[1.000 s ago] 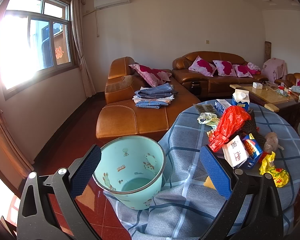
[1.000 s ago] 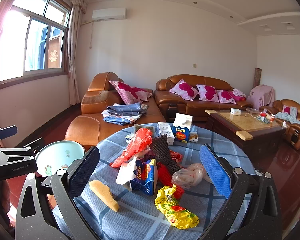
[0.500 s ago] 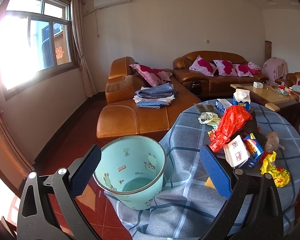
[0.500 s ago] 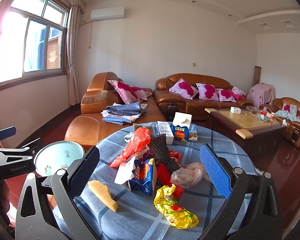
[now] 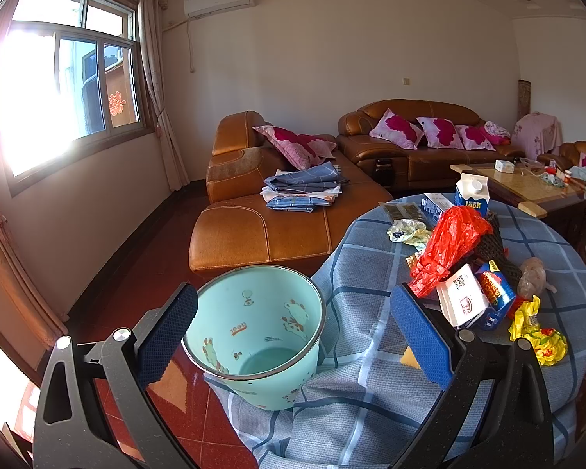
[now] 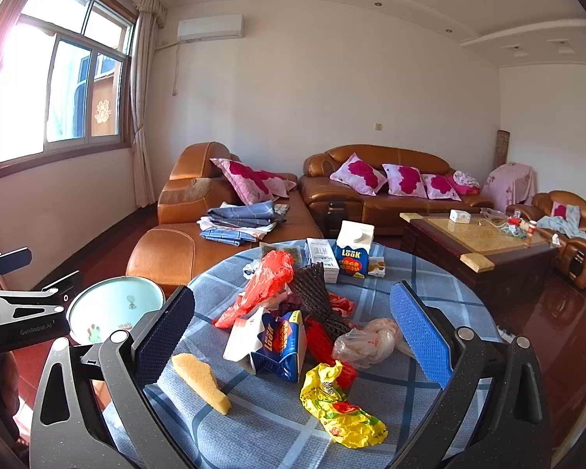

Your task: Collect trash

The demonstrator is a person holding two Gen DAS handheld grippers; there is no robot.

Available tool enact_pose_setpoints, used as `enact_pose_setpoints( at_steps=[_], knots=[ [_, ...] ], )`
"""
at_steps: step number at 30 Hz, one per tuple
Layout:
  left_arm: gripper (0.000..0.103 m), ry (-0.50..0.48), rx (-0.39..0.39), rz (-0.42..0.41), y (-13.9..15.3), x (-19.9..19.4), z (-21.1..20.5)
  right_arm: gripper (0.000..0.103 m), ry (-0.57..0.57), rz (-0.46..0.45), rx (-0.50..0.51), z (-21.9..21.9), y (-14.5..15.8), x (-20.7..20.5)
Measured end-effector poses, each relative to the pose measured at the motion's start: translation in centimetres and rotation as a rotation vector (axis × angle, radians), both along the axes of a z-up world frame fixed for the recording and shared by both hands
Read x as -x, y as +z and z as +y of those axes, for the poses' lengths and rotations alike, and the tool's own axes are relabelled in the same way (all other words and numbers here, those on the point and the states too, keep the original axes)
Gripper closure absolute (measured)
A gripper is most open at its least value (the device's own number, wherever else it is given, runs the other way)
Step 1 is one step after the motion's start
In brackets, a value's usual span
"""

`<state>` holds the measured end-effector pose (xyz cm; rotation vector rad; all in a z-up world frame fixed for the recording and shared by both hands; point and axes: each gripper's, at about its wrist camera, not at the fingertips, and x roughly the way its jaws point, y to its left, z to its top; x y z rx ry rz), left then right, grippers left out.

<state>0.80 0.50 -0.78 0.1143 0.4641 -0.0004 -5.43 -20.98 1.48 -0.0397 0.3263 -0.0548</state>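
A pale green bin point(image 5: 259, 332) with cartoon prints stands on the floor at the left edge of a round table with a blue plaid cloth point(image 6: 429, 285); it also shows in the right wrist view point(image 6: 113, 306). My left gripper point(image 5: 293, 332) is open above the bin, empty. Trash lies on the table: a red plastic bag point(image 6: 267, 281), a crushed blue and white carton point(image 6: 271, 344), a yellow wrapper point(image 6: 338, 410), a yellow sponge wedge point(image 6: 201, 381), a black foam net point(image 6: 318, 297) and a clear bag point(image 6: 367, 342). My right gripper point(image 6: 293, 336) is open above this pile, empty.
An upright milk carton point(image 6: 353, 250) and a white box point(image 6: 324, 260) stand at the table's far edge. A brown leather sofa point(image 6: 222, 230) with folded clothes lies behind. A wooden coffee table point(image 6: 484, 242) stands at the right. The floor is red tile.
Both views have shifted very slightly; the grippers stay open and nothing on the table has moved.
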Motion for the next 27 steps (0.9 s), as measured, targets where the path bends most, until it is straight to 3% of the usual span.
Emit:
enact_pose_setpoints(
  at_steps=[12, 27],
  knots=[
    [0.006, 0.003, 0.0, 0.008, -0.4, 0.0, -0.1, 0.005, -0.003, -0.001, -0.004, -0.3, -0.4, -0.2],
    [0.006, -0.181, -0.057, 0.166, -8.1, -1.7, -7.9, 0.006, -0.133, 0.176, 0.008, -7.0, -10.5, 0.1]
  ],
)
